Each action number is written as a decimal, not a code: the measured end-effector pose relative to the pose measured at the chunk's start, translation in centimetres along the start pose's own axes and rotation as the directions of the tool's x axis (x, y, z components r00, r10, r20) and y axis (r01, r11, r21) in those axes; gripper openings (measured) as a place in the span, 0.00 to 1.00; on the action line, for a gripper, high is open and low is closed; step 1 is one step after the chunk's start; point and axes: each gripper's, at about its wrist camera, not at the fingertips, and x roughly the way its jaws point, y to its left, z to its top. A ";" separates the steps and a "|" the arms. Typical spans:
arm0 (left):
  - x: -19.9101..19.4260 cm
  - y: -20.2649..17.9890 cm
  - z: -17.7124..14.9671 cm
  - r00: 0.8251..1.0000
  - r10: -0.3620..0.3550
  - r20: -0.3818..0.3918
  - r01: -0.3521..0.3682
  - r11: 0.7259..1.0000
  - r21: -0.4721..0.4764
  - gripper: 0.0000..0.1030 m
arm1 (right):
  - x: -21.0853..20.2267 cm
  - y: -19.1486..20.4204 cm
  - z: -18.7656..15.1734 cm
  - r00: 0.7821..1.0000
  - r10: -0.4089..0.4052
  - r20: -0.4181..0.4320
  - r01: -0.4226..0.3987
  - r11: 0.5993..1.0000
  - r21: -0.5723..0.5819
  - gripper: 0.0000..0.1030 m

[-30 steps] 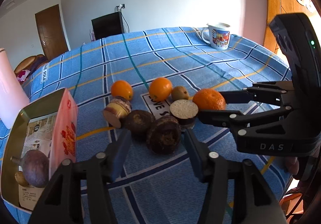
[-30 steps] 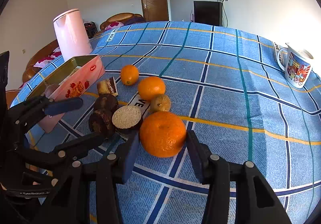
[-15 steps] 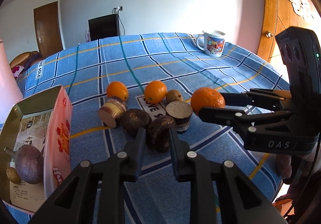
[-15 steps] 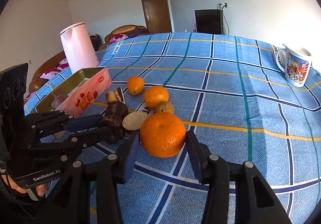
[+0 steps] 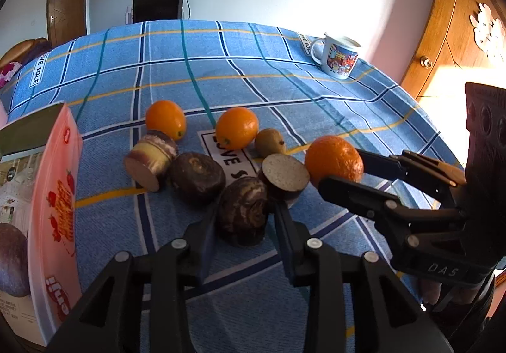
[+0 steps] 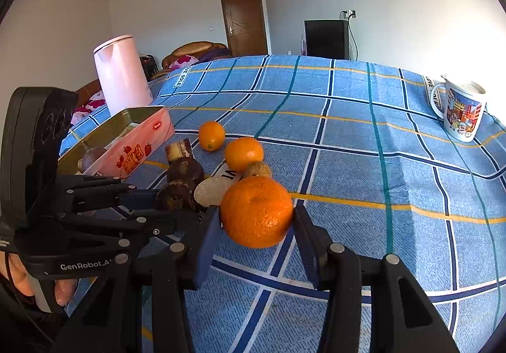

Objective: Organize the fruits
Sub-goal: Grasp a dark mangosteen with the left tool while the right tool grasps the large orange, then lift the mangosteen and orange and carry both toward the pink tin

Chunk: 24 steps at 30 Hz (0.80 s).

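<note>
My left gripper (image 5: 243, 220) is shut on a dark brown fruit (image 5: 242, 210) and holds it just above the blue checked cloth. My right gripper (image 6: 256, 226) is shut on a large orange (image 6: 256, 211), lifted off the table; it also shows in the left wrist view (image 5: 334, 160). On the cloth lie two small oranges (image 5: 166, 119) (image 5: 237, 128), a small green-brown fruit (image 5: 269, 142), another dark fruit (image 5: 196, 177), and two cut pieces (image 5: 151, 155) (image 5: 284, 174). A pink tin box (image 5: 52, 210) at the left holds a purple fruit (image 5: 11, 259).
A printed mug (image 5: 336, 59) stands at the far right of the table. A pink kettle (image 6: 121, 75) stands behind the tin box (image 6: 126, 144). The table edge curves close on the right, with a wooden door (image 5: 449, 37) beyond.
My left gripper closed on the dark brown fruit and raised it slightly. My right gripper lifted the large orange higher off the cloth.
</note>
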 end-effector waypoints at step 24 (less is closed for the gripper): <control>-4.8 -0.5 -0.8 0.957 0.090 0.277 -0.094 0.996 0.001 0.30 | -2.5 1.1 -0.7 0.987 -0.016 0.158 0.026 0.998 -0.058 0.47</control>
